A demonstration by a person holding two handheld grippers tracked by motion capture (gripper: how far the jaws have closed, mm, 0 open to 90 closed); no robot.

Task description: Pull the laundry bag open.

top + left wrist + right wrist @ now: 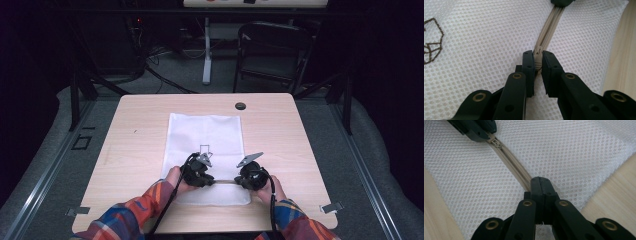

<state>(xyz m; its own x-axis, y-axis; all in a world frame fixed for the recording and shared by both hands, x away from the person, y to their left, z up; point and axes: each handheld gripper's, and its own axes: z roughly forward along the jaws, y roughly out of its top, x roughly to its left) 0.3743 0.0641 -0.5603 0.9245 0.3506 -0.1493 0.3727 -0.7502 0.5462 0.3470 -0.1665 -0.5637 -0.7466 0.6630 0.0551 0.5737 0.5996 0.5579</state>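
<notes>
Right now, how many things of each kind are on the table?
White mesh bag with a beige zipper: 1
Black grippers: 2, the left gripper and the right gripper, both on the zipper
Total: 3

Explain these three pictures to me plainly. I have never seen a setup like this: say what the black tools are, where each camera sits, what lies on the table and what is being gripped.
No robot here: a person in a plaid shirt holds a hand-operated gripper in each hand. The high view looks down from above onto a wooden table, where a white mesh bag lies flat. The other two pictures come from small cameras riding on the grippers, looking along their black jaws. The left gripper is closed on the beige zipper pull. The right gripper is pinched shut on the zipper tape at the bag's edge, apparently steadying it. The zipper between them looks closed.
</notes>
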